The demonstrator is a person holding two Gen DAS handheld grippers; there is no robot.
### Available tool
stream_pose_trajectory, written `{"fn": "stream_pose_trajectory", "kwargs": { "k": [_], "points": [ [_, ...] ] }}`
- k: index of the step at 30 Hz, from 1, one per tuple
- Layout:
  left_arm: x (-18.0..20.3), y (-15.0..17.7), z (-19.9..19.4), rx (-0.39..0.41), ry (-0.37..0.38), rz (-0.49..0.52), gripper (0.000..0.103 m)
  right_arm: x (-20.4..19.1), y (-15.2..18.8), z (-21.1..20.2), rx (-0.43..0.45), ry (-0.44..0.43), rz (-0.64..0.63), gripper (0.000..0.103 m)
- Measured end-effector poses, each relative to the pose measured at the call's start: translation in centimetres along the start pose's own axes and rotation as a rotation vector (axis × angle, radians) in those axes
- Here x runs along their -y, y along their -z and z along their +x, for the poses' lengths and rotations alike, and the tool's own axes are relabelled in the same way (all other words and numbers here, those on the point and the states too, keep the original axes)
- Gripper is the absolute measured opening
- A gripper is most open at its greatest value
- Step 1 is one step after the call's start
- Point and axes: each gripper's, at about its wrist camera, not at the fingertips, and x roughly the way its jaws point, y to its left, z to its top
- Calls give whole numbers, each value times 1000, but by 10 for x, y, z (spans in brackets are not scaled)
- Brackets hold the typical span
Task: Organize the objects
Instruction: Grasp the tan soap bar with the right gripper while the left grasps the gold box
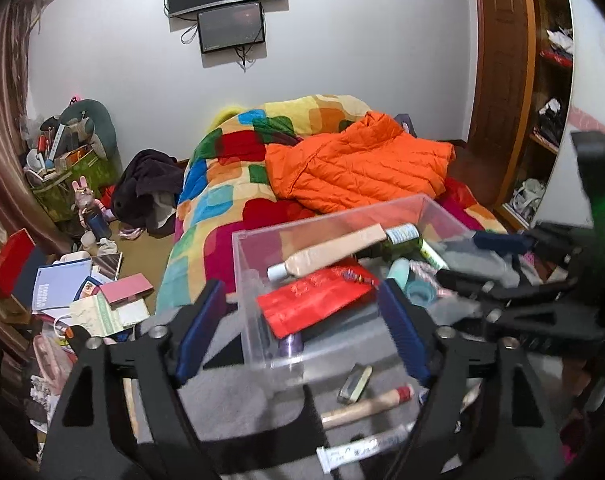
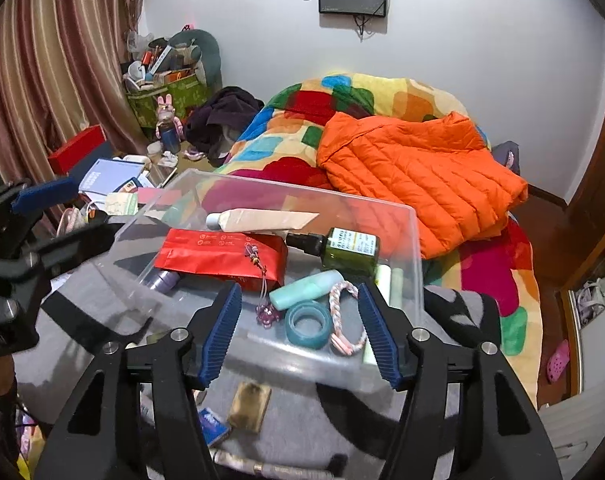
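We judge the tidying to be well under way but not finished. The clear plastic box (image 2: 412, 248) sits on the grey cloth (image 2: 82, 296) at the near end of the bed, just in front of both tools, and it already holds a good pile: a red packet (image 2: 206, 254), a beige tube (image 2: 262, 219) lying across it, a dark green bottle (image 2: 348, 250), a mint tube (image 2: 302, 290), a teal tape ring (image 2: 308, 326), a pink and white braided loop (image 2: 344, 322) and a beaded charm (image 2: 262, 280).

Left outside, on the cloth nearer to us, are a small tin (image 1: 354, 384), a beige tube with a red band (image 1: 366, 406) and a white tube (image 1: 358, 450) in the left view, and a tan pouch (image 2: 249, 406) and a blue packet (image 2: 212, 426) in the right view; we take these as the remaining work.

The left gripper (image 1: 302, 330) stands wide with nothing between its blue pads (image 1: 200, 334), and the right gripper (image 2: 300, 334) is about half spread and empty too.

The box is see-through with straight walls and no lid, and its contents lie loosely stacked, not sorted
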Motion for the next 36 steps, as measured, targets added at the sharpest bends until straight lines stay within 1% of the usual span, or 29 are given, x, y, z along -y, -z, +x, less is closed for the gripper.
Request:
{"fn": "stream_pose_trajectory", "kwargs": {
  "k": [2, 7, 10, 12, 13, 14, 16, 19, 21, 22, 24, 26, 29, 30, 32, 33, 35, 36],
  "points": [
    [0, 7, -2, -8, -6, 7, 86, 1, 4, -7, 5, 0, 8, 57],
    [1, 26, -4, -45, -9, 27, 86, -1, 16, -19, 9, -14, 9, 57],
    [3, 38, -1, -71, 1, 36, 86, -4, 28, -21, -5, -22, -1, 57],
    [4, 47, 4, -96, 27, 32, 86, -5, 37, -20, -24, -24, 0, 57],
    [4, 52, 8, -111, 41, 26, 84, -4, 43, -17, -42, -26, 4, 57],
    [6, 56, 12, -128, 57, 20, 77, -4, 48, -14, -58, -29, 9, 57],
    [10, 63, 21, -162, 77, 19, 67, -4, 56, -4, -98, -36, 19, 57],
    [16, 70, 33, -201, 91, 19, 62, -5, 66, 11, -151, -41, 30, 57],
    [18, 72, 38, -216, 100, 21, 60, -7, 70, 21, -184, -65, 37, 57],
    [19, 71, 41, -221, 102, 21, 59, -8, 71, 24, -194, -71, 38, 57],
    [18, 69, 46, -232, 99, 17, 54, -11, 73, 31, -213, -80, 36, 57],
    [15, 68, 54, -259, 122, 2, 47, -15, 75, 37, -231, -90, 29, 57],
    [13, 68, 66, -294, 155, -20, 43, -19, 75, 42, -233, -89, 21, 56],
    [14, 69, 69, -301, 162, -24, 42, -19, 75, 43, -235, -94, 26, 55],
    [15, 70, 74, -318, 177, -33, 37, -18, 75, 45, -240, -91, 28, 42],
    [16, 70, 76, -321, 184, -35, 34, -18, 75, 45, -239, -81, 23, 39],
    [17, 70, 75, -317, 183, -33, 22, -17, 75, 45, -234, -72, 15, 25],
    [17, 71, 76, -319, 181, -32, 19, -16, 75, 45, -233, -75, 16, 22]
  ]
}}
